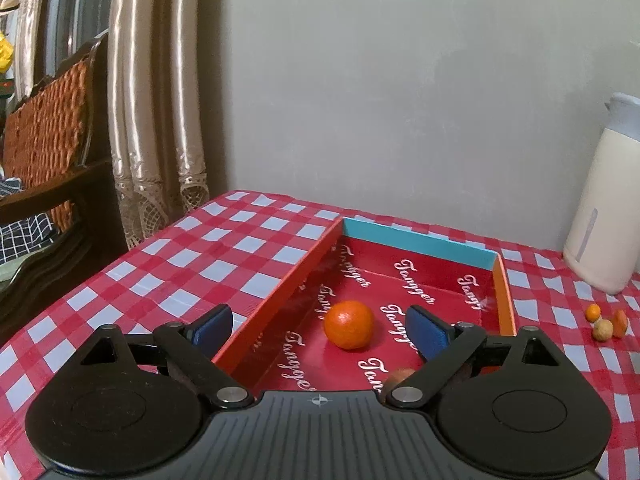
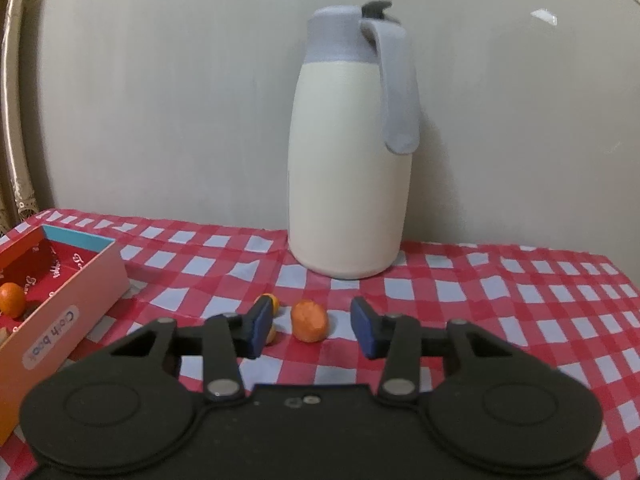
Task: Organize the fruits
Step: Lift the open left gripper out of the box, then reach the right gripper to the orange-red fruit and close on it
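A red box (image 1: 280,300) with a blue far wall lies on the checked tablecloth. An orange (image 1: 349,325) sits inside it, and a brown fruit (image 1: 396,378) shows partly behind my left finger linkage. My left gripper (image 1: 320,330) is open above the box, with the orange just ahead of the fingers. My right gripper (image 2: 312,326) is open, low over the cloth, with an orange-red fruit (image 2: 309,321) between its fingertips. A small orange fruit (image 2: 273,302) and a tan one (image 2: 271,336) lie partly hidden by its left finger. The box (image 2: 72,300) stands to the left.
A tall cream jug (image 2: 352,152) with a grey lid and handle stands by the wall behind the loose fruits; it also shows in the left wrist view (image 1: 608,216). A wooden chair (image 1: 52,160) and curtains (image 1: 156,100) stand off the table's left edge.
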A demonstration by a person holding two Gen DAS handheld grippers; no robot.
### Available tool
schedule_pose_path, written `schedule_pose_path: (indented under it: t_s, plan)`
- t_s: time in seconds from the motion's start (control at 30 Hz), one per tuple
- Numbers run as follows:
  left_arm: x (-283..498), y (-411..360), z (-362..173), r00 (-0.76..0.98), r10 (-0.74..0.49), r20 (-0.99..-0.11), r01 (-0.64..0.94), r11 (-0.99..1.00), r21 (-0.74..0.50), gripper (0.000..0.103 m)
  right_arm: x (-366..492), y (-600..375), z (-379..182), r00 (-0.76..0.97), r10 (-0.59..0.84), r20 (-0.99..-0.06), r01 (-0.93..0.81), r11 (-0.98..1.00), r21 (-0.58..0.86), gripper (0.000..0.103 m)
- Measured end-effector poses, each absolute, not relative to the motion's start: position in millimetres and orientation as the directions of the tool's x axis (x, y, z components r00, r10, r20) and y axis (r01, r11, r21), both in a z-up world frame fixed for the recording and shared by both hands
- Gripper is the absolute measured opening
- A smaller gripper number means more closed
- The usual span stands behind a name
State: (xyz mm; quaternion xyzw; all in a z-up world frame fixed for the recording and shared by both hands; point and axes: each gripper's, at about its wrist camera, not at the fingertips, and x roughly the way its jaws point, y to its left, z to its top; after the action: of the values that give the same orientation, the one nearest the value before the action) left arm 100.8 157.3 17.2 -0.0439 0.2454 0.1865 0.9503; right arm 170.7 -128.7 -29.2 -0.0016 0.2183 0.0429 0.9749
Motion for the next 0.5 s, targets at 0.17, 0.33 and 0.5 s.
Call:
schedule_pose_path:
  t_s: [0.17, 0.33, 0.5]
  plan:
    - [101, 162, 18, 0.807, 0.345, -0.479, -0.392, 0.920, 0.002, 0.093, 190, -127, -36, 0.887, 0.080, -0.454, -0.083, 0.996, 0.011, 0.041]
    - [102, 165, 18, 0.805, 0.349, -0.480, -0.396, 0.918, 0.003, 0.093, 204, -126, -43, 0.875, 0.084, -0.476, -0.087, 0.996, 0.015, 0.039]
    - [102, 167, 18, 0.804, 0.356, -0.476, -0.402, 0.916, 0.005, 0.093, 214, -126, -50, 0.865, 0.087, -0.494, -0.084, 0.996, 0.027, 0.036]
